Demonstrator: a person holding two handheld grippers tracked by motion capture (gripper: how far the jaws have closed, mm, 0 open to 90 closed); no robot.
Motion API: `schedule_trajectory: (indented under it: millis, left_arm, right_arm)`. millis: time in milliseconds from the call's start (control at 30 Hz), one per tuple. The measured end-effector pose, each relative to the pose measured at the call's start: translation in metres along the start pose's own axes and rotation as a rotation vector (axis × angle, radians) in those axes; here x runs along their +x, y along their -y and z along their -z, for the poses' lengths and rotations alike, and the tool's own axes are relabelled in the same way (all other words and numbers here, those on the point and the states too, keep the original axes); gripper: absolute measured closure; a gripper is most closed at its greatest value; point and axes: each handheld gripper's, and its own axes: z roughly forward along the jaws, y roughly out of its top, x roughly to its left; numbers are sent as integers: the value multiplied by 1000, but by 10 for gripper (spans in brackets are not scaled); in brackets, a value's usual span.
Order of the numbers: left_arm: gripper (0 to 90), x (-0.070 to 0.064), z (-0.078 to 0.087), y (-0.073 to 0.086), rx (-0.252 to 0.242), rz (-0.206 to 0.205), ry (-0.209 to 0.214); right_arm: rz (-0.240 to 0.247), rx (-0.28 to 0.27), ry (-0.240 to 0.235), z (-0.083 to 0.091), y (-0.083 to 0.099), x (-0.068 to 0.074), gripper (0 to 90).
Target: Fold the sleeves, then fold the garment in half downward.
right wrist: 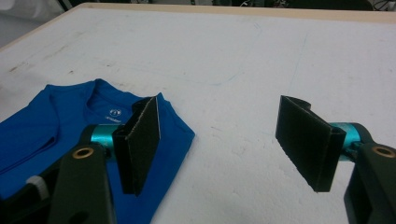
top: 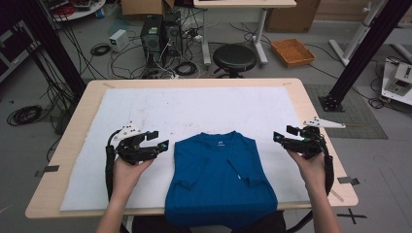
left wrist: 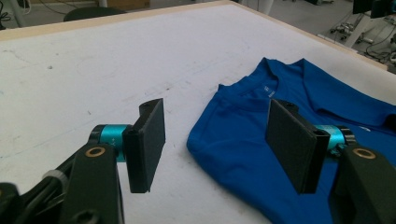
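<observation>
The left gripper [top: 156,141] waits wide open, just left of the blue shirt [top: 218,179]. The shirt lies flat between both, collar pointing away, hem hanging off the near table edge. The right gripper [top: 284,138], also wide open, sits equally close.

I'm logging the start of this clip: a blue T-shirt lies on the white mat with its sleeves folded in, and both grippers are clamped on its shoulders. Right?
Not quite. The blue T-shirt does lie on the white mat with its sleeves folded in, but neither the left gripper nor the right gripper is clamped on it. Both gripper views show the jaws wide open with nothing between them, beside the shoulders.
</observation>
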Motion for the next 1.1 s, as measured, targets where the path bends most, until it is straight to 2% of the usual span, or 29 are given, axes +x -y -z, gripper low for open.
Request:
schedule_trajectory:
  millis: [167,267,300,367,433,567,633,767,833,900,933,967,1033,1100]
  left_arm:
    - [380,-2,-4,0,8,1,10]
    - [380,-2,-8,1,29,1,12]
    - [380,-3,-10,1,38,15,7]
    - [390,-3,-15,4,58,21,-6]
    - [408,-3,-21,7,78,49,-17]
    - [450,-2,-35,12,146,78,-30]
    - [455,-5,-44,13,176,91,-37]
    - [472,-9,-58,16,228,99,-57]
    - [472,-10,-64,17,237,117,-76]
    - [472,-10,-69,19,253,127,-78]
    - [518,-10,-70,19,266,127,-81]
    - [518,-11,-71,19,273,117,-85]
    - [550,-12,-70,19,273,114,-97]
    - [551,-11,-70,19,273,121,-97]
  right_arm:
    - [2,-1,-3,-1,0,1,312]
    - [7,12,-16,-8,3,3,379]
    - [7,12,-16,-8,3,3,398]
    - [16,41,-23,-18,9,5,452]
    - [15,56,-24,-23,11,6,470]
    - [19,103,-21,-39,19,10,540]
    - [8,131,-36,-47,23,12,557]
    - [20,193,-46,-61,29,18,574]
    - [22,197,-45,-63,30,20,585]
    - [38,208,-41,-67,33,21,663]
    - [60,226,-27,-69,35,23,770]
    - [60,226,-27,-69,35,23,770]
    - [81,221,-11,-69,36,23,880]
    - [79,218,-5,-69,37,23,884]
